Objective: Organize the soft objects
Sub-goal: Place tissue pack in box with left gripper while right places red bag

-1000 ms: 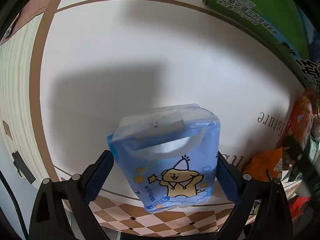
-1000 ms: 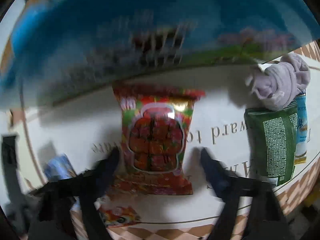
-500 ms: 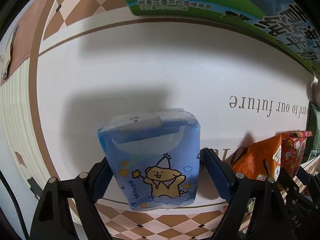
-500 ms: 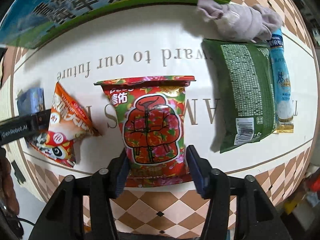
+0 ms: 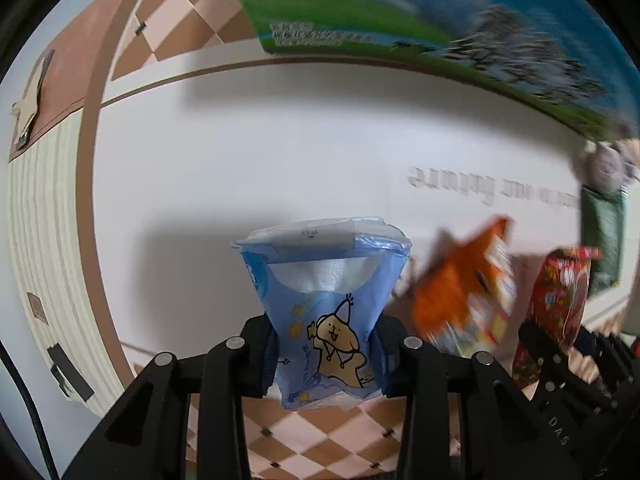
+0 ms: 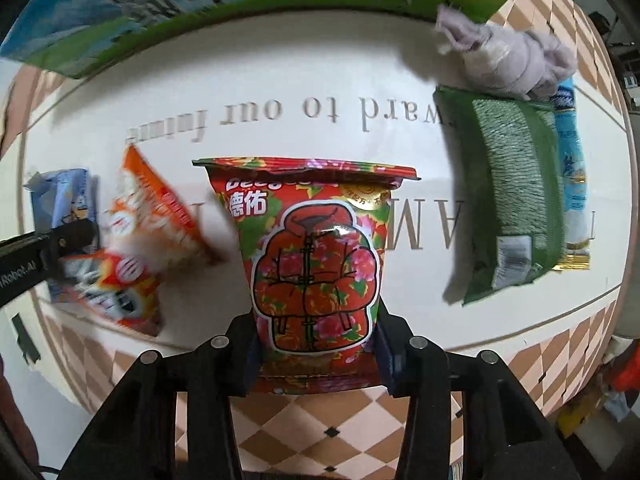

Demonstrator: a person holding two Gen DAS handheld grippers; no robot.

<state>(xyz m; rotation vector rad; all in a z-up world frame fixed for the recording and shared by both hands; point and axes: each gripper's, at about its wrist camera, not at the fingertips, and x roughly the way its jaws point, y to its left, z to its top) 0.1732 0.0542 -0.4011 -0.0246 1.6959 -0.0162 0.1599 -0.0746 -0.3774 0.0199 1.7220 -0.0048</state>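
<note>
My left gripper [image 5: 325, 354] is shut on a blue tissue pack [image 5: 326, 300] with a cartoon dog and squeezes its lower part, holding it over the white table. My right gripper [image 6: 316, 354] is shut on a red floral wipes pack [image 6: 314, 252] and pinches its lower end. The red pack also shows at the right of the left wrist view [image 5: 560, 300]. The blue pack and left gripper show at the far left of the right wrist view [image 6: 60, 208]. An orange snack bag [image 6: 136, 240] lies between the two packs, blurred.
A large blue-green printed box [image 6: 200, 4] stands along the table's far side. A green packet [image 6: 516, 200], a light-blue tube packet [image 6: 572, 176] and a purple-grey cloth bundle [image 6: 516, 56] lie at the right. The white table [image 6: 360, 80] has a checkered border.
Both grippers have closed: the left now squeezes the blue tissue pack, the right pinches the red pack. The orange snack bag has shifted and blurs.
</note>
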